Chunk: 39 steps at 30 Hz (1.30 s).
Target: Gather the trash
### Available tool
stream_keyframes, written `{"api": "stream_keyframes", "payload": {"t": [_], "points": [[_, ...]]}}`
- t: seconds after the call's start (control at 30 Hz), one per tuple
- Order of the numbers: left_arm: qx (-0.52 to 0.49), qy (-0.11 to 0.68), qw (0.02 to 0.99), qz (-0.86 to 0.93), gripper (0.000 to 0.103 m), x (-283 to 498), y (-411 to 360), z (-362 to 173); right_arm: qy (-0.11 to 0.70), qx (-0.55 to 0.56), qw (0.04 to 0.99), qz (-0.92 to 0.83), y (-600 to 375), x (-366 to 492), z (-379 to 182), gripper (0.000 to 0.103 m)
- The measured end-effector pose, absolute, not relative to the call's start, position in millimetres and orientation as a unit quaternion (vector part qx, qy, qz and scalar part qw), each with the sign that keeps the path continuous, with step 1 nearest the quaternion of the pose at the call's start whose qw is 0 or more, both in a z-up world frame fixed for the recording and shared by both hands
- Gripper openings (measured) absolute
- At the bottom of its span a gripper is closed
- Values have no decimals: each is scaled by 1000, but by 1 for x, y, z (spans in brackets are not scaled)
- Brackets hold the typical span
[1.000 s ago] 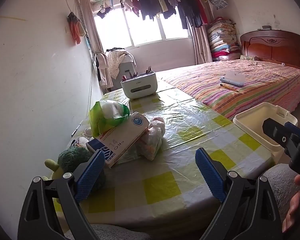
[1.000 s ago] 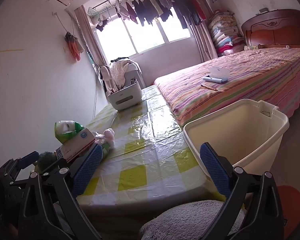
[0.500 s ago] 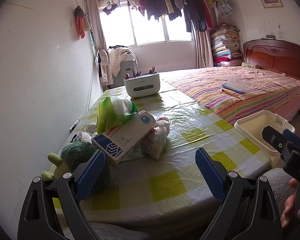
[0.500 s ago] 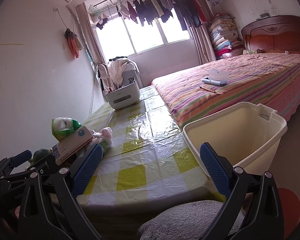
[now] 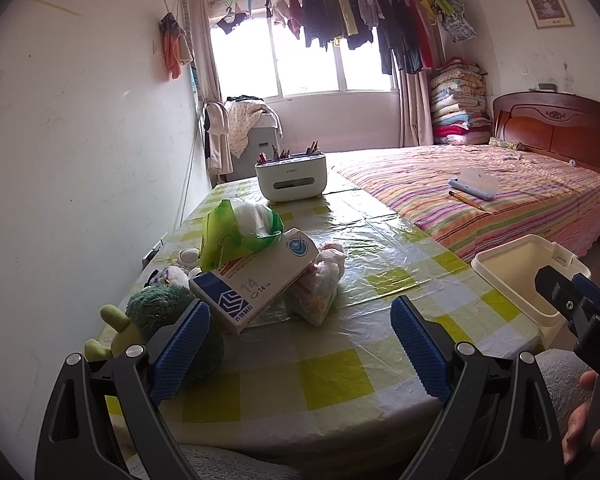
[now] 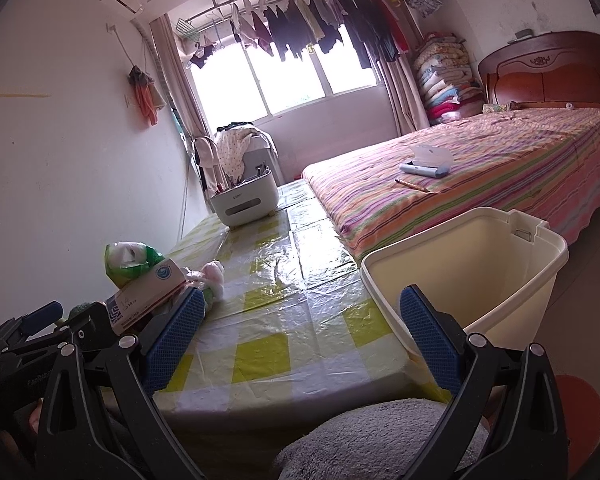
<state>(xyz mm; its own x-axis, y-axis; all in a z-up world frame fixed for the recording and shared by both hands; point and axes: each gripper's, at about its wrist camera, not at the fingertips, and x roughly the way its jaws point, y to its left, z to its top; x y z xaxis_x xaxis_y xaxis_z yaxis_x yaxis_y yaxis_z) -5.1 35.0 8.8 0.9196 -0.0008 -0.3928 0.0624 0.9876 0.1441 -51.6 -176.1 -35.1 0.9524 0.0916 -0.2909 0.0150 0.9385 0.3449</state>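
Observation:
On the left of the checked table (image 5: 332,376) lies a heap of trash: a white and blue carton (image 5: 256,280) (image 6: 144,298), a green plastic bag (image 5: 236,232) (image 6: 126,260) behind it, and a crumpled clear bag (image 5: 320,284) (image 6: 212,276) to its right. My left gripper (image 5: 300,344) hovers open at the near table edge, short of the carton. A cream bin (image 6: 464,276) (image 5: 524,276) stands off the table's right side. My right gripper (image 6: 302,338) is open too, empty, between table and bin.
A green plush toy (image 5: 156,320) sits by the left blue pad. A white tissue box with pencils (image 5: 290,178) stands at the table's far end. The striped bed (image 5: 480,200) runs along the right. A white wall (image 5: 60,200) borders the left.
The left wrist view has lifted and pulled back a little, so the trash heap sits further in. The right gripper barely shifted. Both stayed open.

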Motion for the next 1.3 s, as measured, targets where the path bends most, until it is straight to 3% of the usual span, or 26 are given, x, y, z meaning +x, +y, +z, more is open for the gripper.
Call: {"api": "stream_keyframes", "payload": {"t": [1.3], "points": [[76,192,978,-13,89,-9,40,11,153,171,973,19,-176,-52,-35,97]]}}
